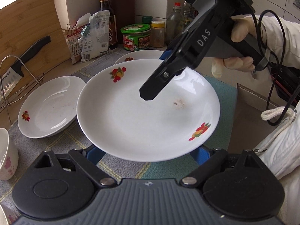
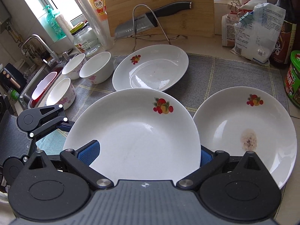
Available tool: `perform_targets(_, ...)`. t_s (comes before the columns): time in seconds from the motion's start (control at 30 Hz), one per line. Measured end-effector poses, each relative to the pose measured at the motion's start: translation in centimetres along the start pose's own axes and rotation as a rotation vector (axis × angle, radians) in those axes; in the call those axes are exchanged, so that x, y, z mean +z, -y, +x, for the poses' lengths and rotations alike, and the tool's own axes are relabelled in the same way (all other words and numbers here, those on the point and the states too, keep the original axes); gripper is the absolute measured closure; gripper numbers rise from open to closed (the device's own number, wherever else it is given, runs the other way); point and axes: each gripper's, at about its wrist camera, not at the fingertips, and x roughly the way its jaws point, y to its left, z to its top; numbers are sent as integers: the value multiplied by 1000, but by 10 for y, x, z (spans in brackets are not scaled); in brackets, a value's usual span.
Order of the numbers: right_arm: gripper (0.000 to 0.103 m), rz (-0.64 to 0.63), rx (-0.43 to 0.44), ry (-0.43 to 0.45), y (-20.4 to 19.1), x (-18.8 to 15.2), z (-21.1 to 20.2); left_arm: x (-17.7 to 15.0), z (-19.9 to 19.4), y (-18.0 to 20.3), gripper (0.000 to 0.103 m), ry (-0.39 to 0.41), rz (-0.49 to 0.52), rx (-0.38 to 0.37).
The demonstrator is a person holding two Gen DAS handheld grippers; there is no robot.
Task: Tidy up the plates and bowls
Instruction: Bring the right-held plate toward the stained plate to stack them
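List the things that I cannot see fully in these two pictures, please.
- Left gripper, left view: its tips are hidden under the held plate.
- Far plate, left view: mostly behind the held plate and the right gripper.
- Bowl, left view: cut by the left edge.
- Green jar, right view: cut by the right edge.
- Bag print, right view: too small.

The white letters "DAS" stand on the black body of the right gripper (image 1: 150, 93). The word "SUPOR" is printed on the steel blade of the black-handled kitchen knife (image 2: 139, 23), far, against the bamboo cutting board (image 2: 159, 7). Other labels are unreadable.
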Motion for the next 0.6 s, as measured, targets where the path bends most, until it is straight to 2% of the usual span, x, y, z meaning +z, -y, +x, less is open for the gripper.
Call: perform_targets(0.6,0,62,-40,41,64,-6,-22,46,52,9,9,-12,50,-35)
